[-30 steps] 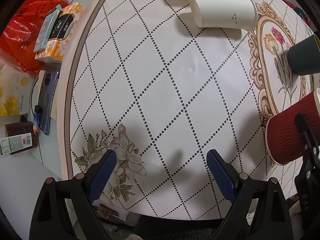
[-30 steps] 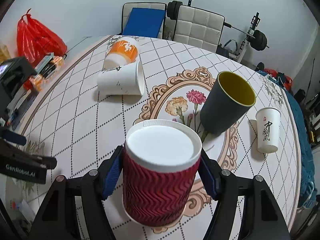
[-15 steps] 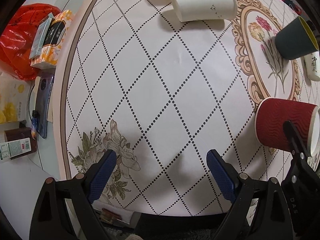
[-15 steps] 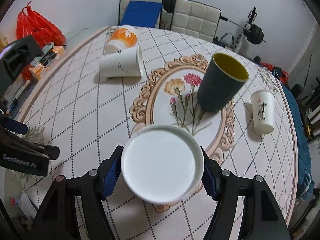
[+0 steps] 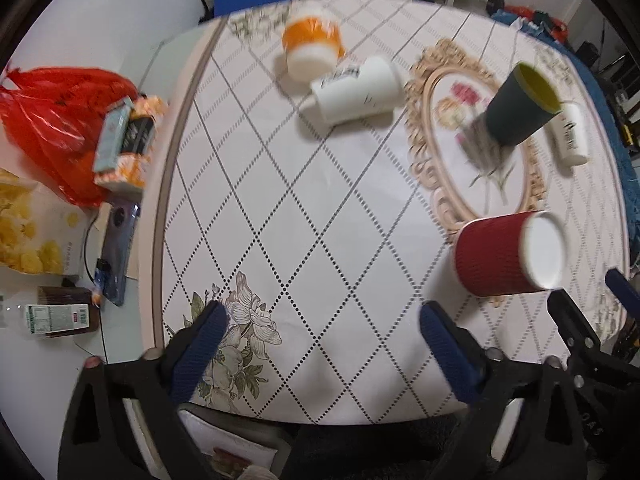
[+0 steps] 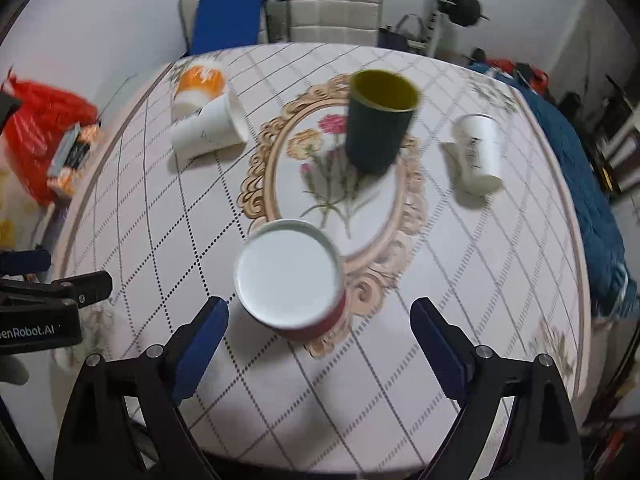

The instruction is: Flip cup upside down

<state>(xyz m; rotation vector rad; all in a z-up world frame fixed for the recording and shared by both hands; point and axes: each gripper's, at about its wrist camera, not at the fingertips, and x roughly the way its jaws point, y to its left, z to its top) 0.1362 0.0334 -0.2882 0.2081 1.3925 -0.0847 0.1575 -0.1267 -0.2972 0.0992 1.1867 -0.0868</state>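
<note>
The red ribbed paper cup stands upside down on the round table, its white base facing up, at the near edge of the gold oval print. It also shows in the left wrist view. My right gripper is open and empty, its blue fingers apart just behind the cup and not touching it. My left gripper is open and empty over the table's near left part, to the left of the cup.
A dark cup with yellow inside stands upright mid-table. A white cup lies on its side beside an orange cup. A small white cup stands right. A red bag and boxes sit off the table's left.
My right gripper has opened, let go of the red cup and drawn back; the cup now stands on the table. My left gripper has pulled back and tilted up.
</note>
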